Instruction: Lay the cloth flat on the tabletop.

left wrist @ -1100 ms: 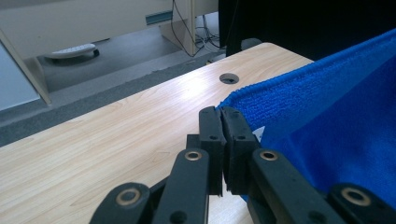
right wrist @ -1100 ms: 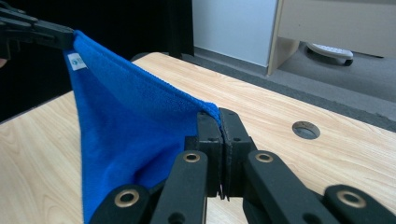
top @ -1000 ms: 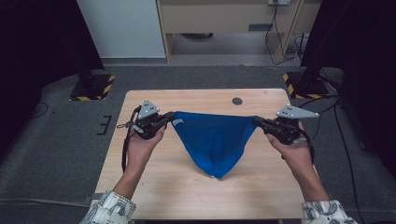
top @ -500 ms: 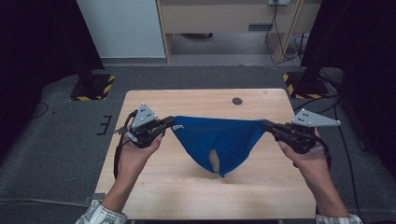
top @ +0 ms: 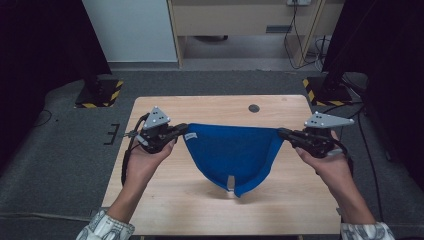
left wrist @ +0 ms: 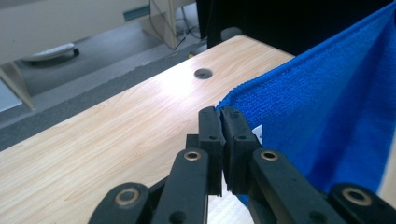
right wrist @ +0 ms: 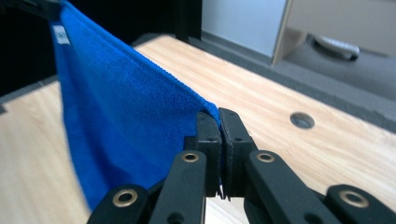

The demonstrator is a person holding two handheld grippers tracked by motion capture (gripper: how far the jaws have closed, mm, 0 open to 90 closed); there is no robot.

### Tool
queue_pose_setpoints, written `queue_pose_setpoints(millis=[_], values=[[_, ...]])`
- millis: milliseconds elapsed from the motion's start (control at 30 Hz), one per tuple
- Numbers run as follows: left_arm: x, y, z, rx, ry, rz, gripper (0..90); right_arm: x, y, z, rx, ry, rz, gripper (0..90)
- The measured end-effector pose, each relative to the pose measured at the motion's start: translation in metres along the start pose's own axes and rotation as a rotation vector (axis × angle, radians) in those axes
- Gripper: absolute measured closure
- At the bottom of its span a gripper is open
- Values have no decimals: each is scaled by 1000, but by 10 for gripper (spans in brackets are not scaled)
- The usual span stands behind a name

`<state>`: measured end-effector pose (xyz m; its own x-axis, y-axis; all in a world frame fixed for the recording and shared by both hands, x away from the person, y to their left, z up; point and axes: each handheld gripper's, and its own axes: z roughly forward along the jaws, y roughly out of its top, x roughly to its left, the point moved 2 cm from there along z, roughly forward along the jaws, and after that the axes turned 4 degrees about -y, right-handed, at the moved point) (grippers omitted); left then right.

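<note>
Spanning a wooden table (top: 165,200), blue cloth (top: 230,155) stretched taut between both grippers, lower part sagging onto the wood. Left gripper (top: 183,129) clamped on one top corner, right gripper (top: 281,132) clamped on the other. Small round hole (top: 254,108) beyond.

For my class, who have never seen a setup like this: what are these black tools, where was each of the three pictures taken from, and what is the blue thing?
There is no robot here. A person holds a hand tool in each hand, the left gripper and the right gripper; each has two black jaws that pinch like tongs. The high view looks down from above the person's side of a wooden table. The other two pictures come from small cameras that ride on each gripper and look along its jaws. Both grippers are shut on a blue cloth, each pinching one upper corner, so the top edge is stretched between them and the rest hangs down in a point toward the table. The table has a small round hole near its far edge.
</note>
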<state>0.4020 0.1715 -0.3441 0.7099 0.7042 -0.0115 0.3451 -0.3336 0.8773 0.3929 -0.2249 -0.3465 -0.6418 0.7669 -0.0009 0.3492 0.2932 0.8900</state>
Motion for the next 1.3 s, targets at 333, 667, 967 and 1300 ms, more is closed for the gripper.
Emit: queue_pose_setpoints(millis=[333,667,967,1300], values=[[29,-17,47,32,16,-70,866,-29,-20,53,42,-14,63,880],[40,-16,70,47,32,-75,866,-49,-30,79,69,-36,104,880],[51,-17,91,76,56,-98,865,-58,-33,96,87,-60,113,880],[61,-23,108,94,76,-117,865,-68,-39,116,123,-82,123,873]])
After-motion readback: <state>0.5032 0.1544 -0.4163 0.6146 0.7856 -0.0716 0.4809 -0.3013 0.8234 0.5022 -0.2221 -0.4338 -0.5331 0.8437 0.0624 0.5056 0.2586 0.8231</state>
